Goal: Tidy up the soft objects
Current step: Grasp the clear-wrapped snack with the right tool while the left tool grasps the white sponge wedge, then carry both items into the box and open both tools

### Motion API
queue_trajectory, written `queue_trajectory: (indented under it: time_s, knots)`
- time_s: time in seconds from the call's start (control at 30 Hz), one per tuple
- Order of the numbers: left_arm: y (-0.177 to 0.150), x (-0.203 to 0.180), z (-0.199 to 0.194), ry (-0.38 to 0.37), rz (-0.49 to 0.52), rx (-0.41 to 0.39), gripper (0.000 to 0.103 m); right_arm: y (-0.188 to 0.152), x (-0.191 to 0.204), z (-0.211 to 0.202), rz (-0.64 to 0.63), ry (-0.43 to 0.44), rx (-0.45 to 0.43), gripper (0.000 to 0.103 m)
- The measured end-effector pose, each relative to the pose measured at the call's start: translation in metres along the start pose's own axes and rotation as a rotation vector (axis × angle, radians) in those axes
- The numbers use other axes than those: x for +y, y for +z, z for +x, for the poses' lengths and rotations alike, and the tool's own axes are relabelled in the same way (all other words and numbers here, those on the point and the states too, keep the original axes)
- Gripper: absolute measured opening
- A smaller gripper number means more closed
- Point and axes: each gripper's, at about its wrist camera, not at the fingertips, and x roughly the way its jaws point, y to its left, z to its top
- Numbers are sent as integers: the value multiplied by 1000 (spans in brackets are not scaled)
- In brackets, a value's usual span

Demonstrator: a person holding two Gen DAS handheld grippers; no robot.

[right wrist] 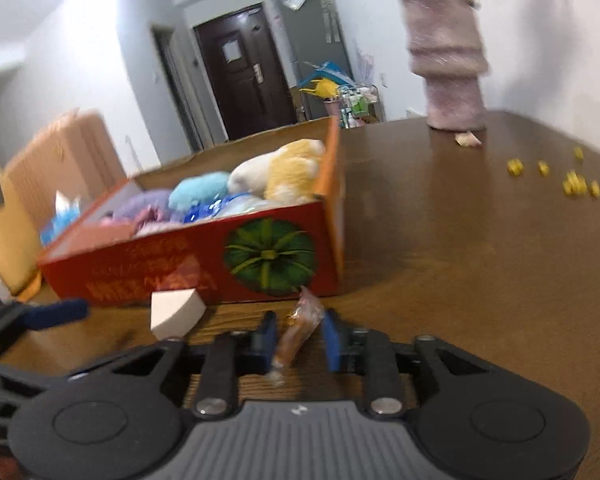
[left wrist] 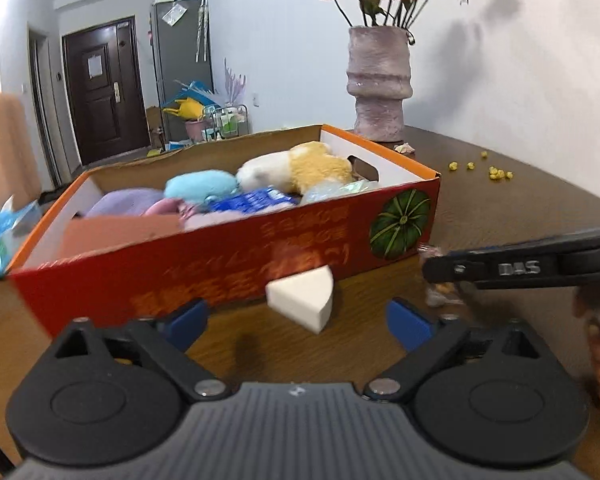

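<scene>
Closing on a wrapped snack (right wrist: 296,334): R claw (right wrist: 298,338) is narrow, pads either side of the wrapper. Whether they press it yet, cannot tell (blur); left pad looks on it, right pad shows a thin gap. No earlier view, so motion not noted.

Key relation, R wrist view: snack sits dead centre between the blue pads, at 12 o'clock from the claw. Long axis runs roughly 1 to 7 o'clock, so along the fingers, not across. Far twist end points at the box (right wrist: 204,256), nearly touching its red wall below the green pumpkin print; near end reaches back past the pads. Lies on the surface (right wrist: 460,260).

L claw (left wrist: 296,320): wide, nothing held. White wedge sponge (left wrist: 300,300) lies at 12 o'clock, just ahead of and between its pads, close to the box front. Curved face at 1 o'clock; long axis approx 10 to 4.

Nearer hand: R for snack, L for sponge.

Box already holds plush toys (left wrist: 296,168) and packets. Judgement: both items go into the box, which lies at 11–12 o'clock from each claw. Risk: crinkly wrapper may slip if pinched off-centre.
</scene>
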Motion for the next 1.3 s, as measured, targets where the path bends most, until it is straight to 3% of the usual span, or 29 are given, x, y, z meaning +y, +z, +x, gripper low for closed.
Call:
queue_trajectory:
  time_s: [0.13, 0.2, 0.23, 0.3, 0.53, 0.87, 0.97, 1.07, 1.2, 1.3]
  knots:
    - [10, -7, 23, 2, -22, 31, 68, -1, -2, -1, 0, 24, 6, 19]
    - [11, -6, 30, 15, -51, 64, 42, -2, -3, -1, 1, 32, 8, 18]
    - [11, -6, 32, 32, -53, 76, 36, -2, -4, -1, 9, 39, 9, 18]
    - [10, -4, 30, 33, -72, 70, 34, -2, -7, 0, 24, 53, 12, 11]
    - [0, -5, 2, 87, -59, 47, 30, -2, -15, 3, 80, 94, 15, 11]
    - [-48, 14, -134, 60, -148, -13, 30, -7, -20, -1, 122, 134, 10, 11]
    - [-62, 16, -174, 54, -144, -43, 30, -28, -1, -31, 103, 118, -21, 11]
    - [-76, 18, -204, 29, -167, -47, 30, -63, 24, -78, 99, 182, -59, 11]
    - [-88, 16, -225, 6, -184, -55, 30, -103, 53, -128, 66, 240, -63, 11]
    - [-88, 11, -232, -7, -180, -84, 30, -110, 64, -151, 38, 252, -66, 11]
